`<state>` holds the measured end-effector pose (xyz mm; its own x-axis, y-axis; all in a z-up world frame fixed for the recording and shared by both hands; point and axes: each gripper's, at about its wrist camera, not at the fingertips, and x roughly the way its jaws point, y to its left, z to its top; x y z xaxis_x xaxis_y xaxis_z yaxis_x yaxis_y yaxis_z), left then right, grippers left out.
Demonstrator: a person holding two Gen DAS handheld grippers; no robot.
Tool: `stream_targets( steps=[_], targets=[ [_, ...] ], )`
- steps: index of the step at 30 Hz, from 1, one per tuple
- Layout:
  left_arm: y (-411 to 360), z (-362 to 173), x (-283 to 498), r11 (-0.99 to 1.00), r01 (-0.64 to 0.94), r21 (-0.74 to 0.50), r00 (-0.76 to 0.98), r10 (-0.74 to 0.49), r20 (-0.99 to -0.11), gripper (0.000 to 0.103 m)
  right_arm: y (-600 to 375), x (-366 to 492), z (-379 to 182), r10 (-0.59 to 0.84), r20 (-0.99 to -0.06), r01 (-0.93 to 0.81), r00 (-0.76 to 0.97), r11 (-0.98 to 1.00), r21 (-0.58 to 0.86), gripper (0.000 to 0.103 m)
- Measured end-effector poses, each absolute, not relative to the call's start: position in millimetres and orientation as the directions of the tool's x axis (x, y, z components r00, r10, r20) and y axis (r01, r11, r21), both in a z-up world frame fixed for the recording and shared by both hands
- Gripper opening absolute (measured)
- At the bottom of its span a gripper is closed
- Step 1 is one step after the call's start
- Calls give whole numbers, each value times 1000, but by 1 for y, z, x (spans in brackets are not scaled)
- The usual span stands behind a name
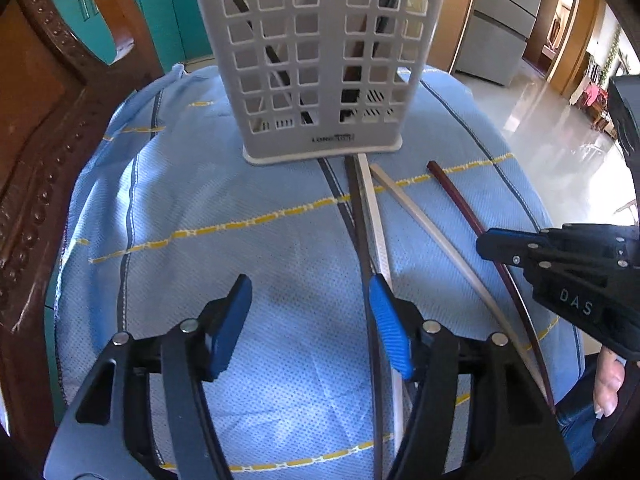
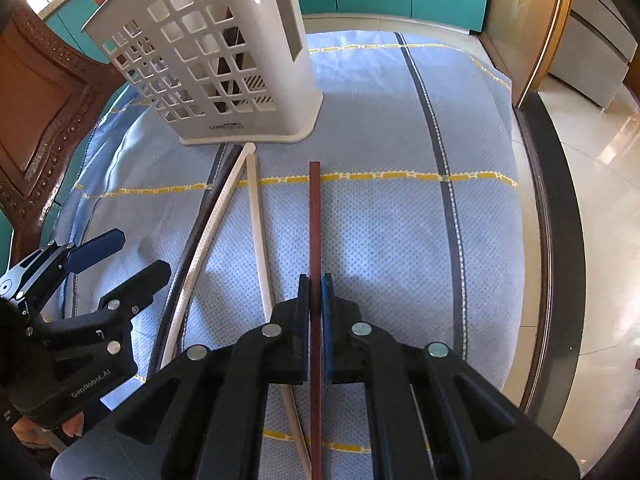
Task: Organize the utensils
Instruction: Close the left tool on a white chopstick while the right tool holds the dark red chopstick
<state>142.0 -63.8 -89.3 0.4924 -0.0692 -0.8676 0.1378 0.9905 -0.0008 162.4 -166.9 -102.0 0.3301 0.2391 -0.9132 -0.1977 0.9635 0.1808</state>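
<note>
A white perforated utensil holder (image 1: 316, 68) stands on the blue cloth; it also shows in the right wrist view (image 2: 224, 64) and holds some dark and pale sticks. Several chopsticks lie on the cloth in front of it: a dark one (image 1: 358, 216), a white one (image 1: 374, 216), a beige one (image 1: 420, 216) and a dark red one (image 1: 464, 208). My left gripper (image 1: 310, 320) is open, its right finger beside the dark and white chopsticks. My right gripper (image 2: 316, 300) is shut on the dark red chopstick (image 2: 315, 220), which lies low over the cloth.
The blue cloth (image 1: 200, 208) with yellow and dark stripes covers a round table. A carved wooden chair (image 1: 48, 128) stands at the left. The table's dark rim (image 2: 560, 240) and a shiny tiled floor lie to the right. Teal cabinets stand behind.
</note>
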Motion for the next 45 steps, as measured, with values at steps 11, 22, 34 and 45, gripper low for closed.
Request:
stream_targets(
  steps=[11, 22, 34, 45],
  targets=[
    [-68, -95, 139, 984, 165, -67, 458, -137, -879, 65, -166, 163, -105, 238, -914, -195, 329, 964, 181, 7],
    [-74, -104, 134, 982, 186, -40, 434, -119, -893, 67, -169, 163, -103, 222, -916, -185, 334, 968, 168, 7],
    [-76, -104, 134, 981, 190, -40, 432, -120, -894, 71, -167, 164, -103, 198, -918, -185, 343, 973, 141, 7],
    [-82, -107, 136, 979, 203, -20, 442, -109, -891, 76, -168, 164, -103, 195, -918, -181, 346, 974, 138, 7]
  ],
)
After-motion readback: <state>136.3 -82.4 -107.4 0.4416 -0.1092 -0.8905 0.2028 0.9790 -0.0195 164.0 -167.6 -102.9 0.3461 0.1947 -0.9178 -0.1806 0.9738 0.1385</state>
